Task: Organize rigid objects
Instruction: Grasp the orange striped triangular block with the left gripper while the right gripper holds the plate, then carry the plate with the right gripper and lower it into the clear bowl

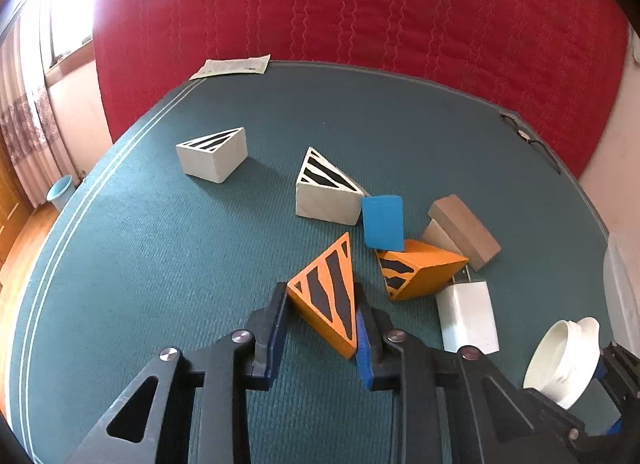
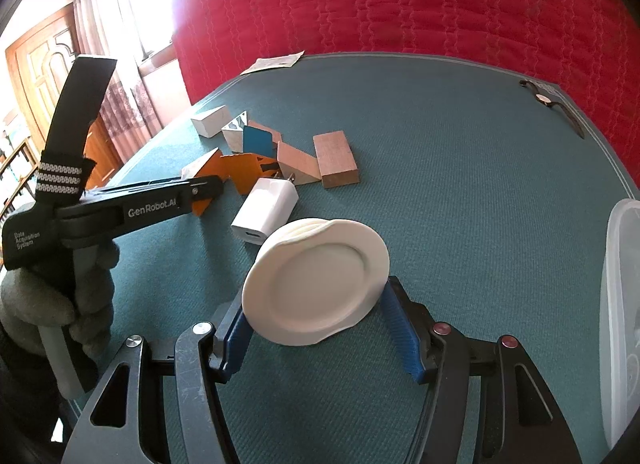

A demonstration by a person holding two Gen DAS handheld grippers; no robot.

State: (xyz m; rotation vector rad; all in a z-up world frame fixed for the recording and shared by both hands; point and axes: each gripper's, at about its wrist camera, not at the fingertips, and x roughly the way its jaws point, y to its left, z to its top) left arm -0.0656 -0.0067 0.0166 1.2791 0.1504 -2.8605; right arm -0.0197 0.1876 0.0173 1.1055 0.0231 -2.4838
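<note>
bg: red quilt [image 1: 400, 4] | paper slip [image 1: 232, 66] tbl far edge | blue bin [image 1: 60, 192] on floor

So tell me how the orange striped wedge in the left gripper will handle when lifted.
The orange wedge looks like rigid painted wood, so it probably won't flex. The left gripper presses on sloping, glossy faces, so it may slip or twist. It likely lifts easily.

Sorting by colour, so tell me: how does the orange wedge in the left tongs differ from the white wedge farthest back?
The orange wedge is orange with black stripes; the white wedge is white with black stripes. The orange one is clamped in the left tongs; the white one lies alone on the mat. Both are triangular blocks.
</note>
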